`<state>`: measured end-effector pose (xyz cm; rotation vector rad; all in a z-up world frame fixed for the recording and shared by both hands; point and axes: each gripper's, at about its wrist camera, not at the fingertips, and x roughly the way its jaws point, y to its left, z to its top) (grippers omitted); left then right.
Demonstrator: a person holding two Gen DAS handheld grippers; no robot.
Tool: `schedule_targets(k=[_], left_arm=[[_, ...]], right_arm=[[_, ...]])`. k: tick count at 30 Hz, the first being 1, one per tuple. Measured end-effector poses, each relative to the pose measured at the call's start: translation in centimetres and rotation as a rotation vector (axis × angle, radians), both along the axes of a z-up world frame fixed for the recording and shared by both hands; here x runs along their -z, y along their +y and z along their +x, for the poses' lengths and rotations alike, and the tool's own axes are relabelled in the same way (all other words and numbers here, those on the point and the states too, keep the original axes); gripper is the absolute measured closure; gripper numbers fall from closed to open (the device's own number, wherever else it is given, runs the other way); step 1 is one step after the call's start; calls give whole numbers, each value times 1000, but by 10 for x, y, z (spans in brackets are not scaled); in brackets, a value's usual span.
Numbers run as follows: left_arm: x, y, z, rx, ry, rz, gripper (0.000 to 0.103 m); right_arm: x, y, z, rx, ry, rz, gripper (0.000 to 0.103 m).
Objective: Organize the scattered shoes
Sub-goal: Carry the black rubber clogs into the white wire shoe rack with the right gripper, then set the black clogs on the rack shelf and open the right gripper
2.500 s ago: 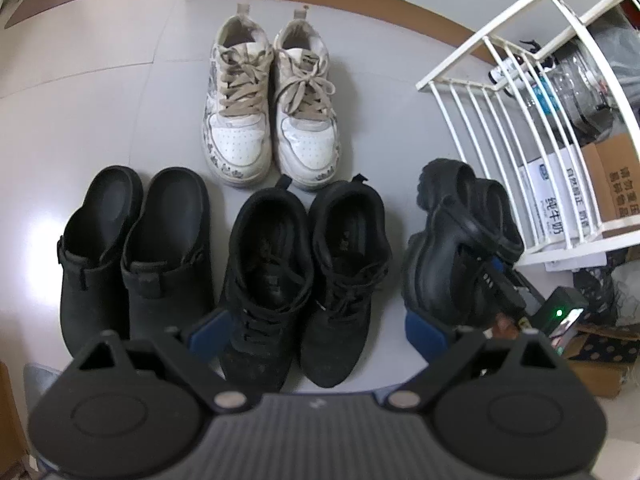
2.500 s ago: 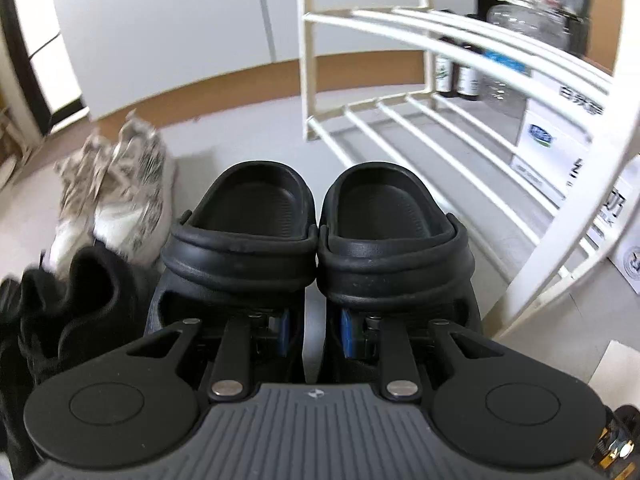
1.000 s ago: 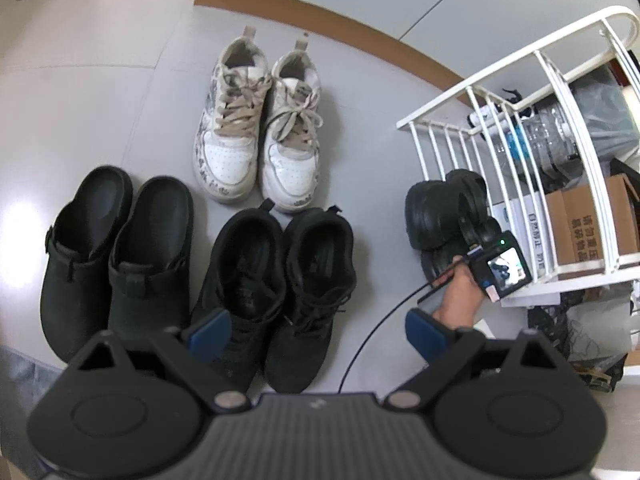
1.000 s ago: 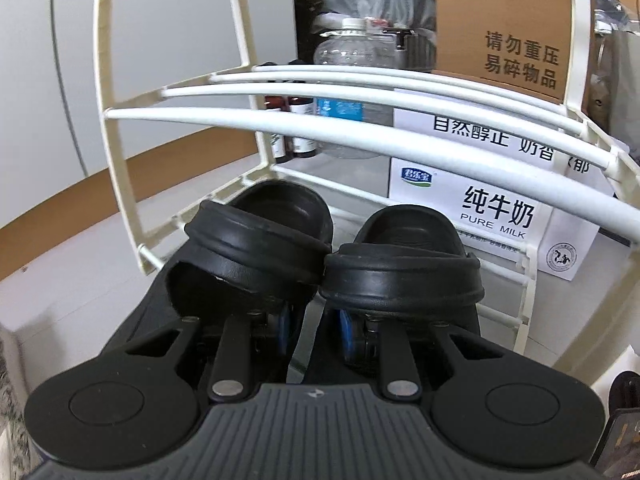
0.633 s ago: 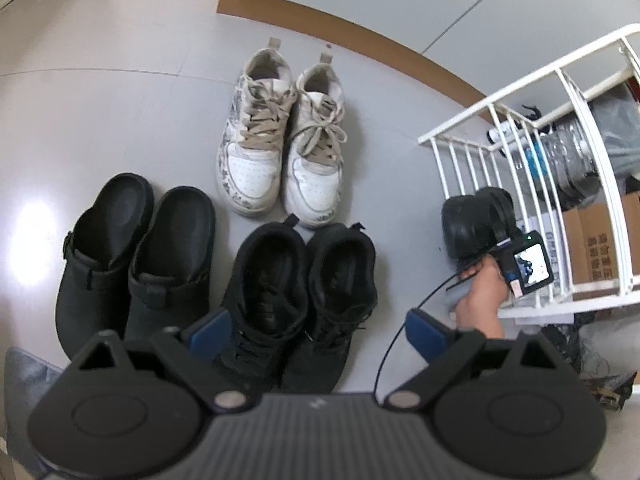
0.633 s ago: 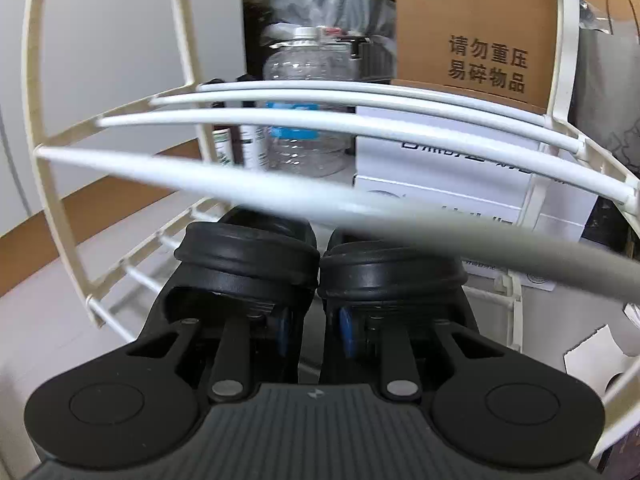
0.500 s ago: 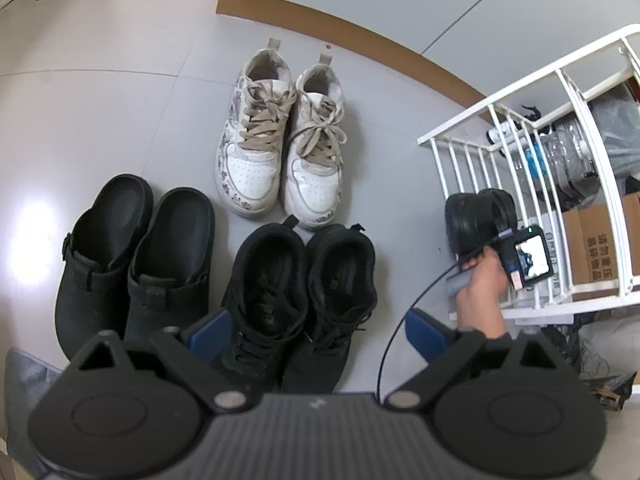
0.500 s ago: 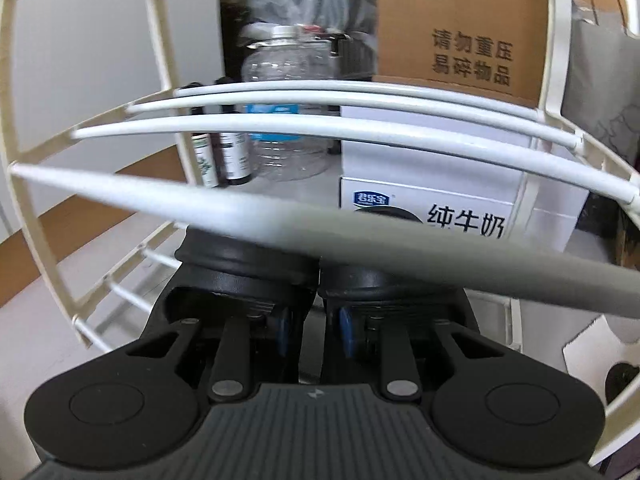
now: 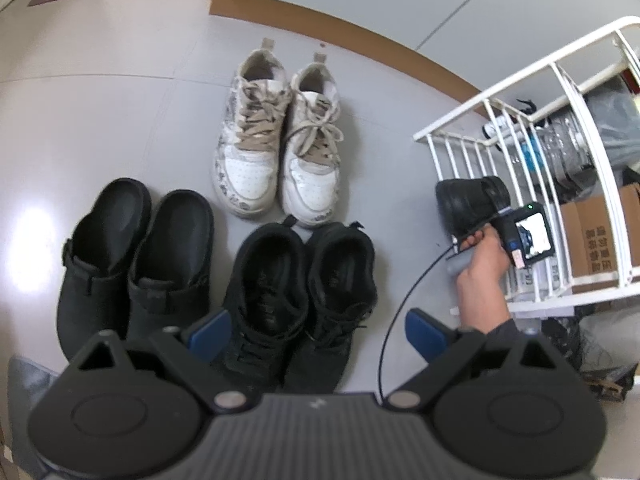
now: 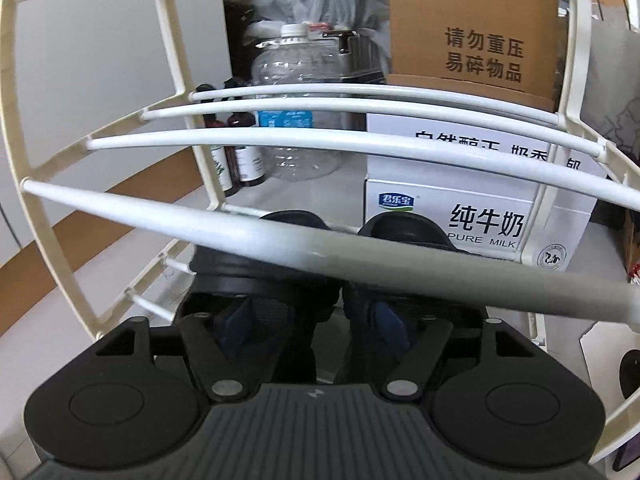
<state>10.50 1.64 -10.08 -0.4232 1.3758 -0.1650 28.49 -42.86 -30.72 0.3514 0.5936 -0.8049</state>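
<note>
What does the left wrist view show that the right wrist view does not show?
Only the left wrist view shows three pairs on the floor: white sneakers, black sneakers and black slip-ons, plus the open left gripper and the hand holding the right gripper.

Only the right wrist view shows the milk carton, the plastic bottle and the right gripper, whose jaws have just been opening.

Both show the white rack and the black clogs on its lower shelf.

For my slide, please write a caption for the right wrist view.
Right tongs, just opened, around the black clogs on the white rack's lower shelf, milk carton behind.
</note>
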Motion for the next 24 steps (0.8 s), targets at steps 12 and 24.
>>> schedule_targets(k=[12, 24], left_arm=[[-13, 13, 12, -25, -65, 80, 7], [-36, 11, 5, -27, -145, 99, 7]], right_arm=[[-16, 21, -31, -83, -15, 87, 12], [-27, 56, -56, -244, 85, 87, 12]])
